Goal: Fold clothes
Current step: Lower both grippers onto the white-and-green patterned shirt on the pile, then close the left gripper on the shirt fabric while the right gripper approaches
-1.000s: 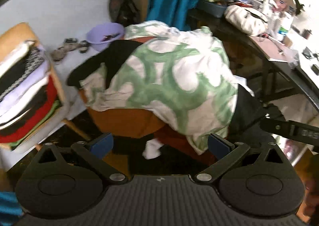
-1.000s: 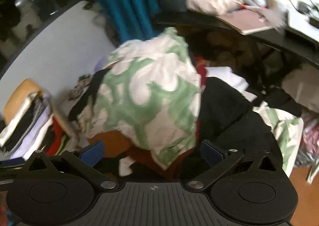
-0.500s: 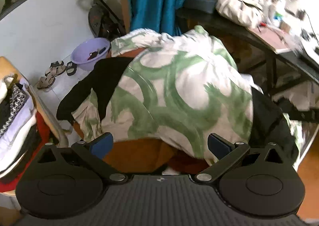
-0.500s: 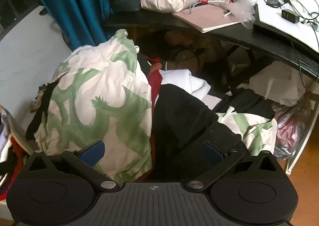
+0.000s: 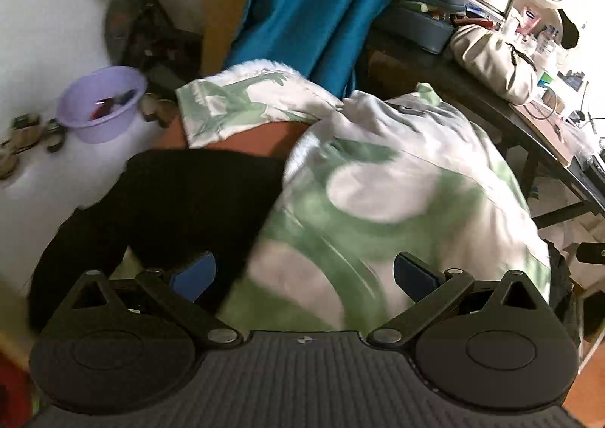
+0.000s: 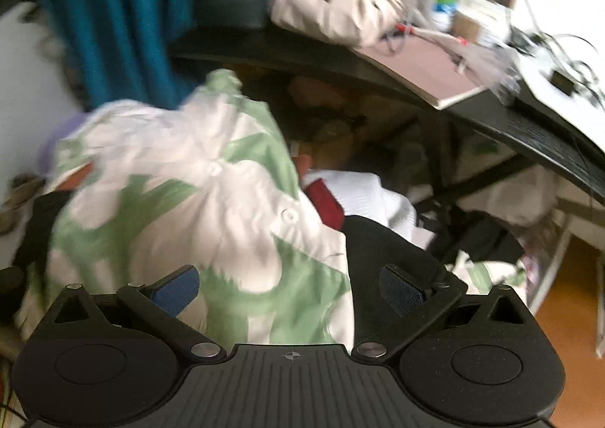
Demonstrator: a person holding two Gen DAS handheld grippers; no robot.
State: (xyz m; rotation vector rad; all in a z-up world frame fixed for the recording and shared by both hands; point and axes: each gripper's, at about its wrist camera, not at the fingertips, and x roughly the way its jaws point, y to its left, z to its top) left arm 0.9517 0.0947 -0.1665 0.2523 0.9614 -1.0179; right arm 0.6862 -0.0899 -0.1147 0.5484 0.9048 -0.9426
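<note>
Green-and-white shirt (image 5: pixel 397 201): lay unfolded, topmost on the heaped clothes, over a black garment (image 5: pixel 181 201). Left gripper (image 5: pixel 304 271) and right gripper (image 6: pixel 289 288): both spread wide, empty, close above the shirt, likely positioned to pick it.

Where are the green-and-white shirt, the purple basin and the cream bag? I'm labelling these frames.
green-and-white shirt (image 5: pixel 397 201): left wrist view, its broad top side.
purple basin (image 5: pixel 99 118): left wrist view, outer wall.
cream bag (image 6: pixel 332 8): right wrist view, its bulging side.

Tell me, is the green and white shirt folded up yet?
Not yet. The green and white shirt lies crumpled and draped over the heap, partly on a black garment. Both grippers' jaws stand open, holding nothing.
</note>
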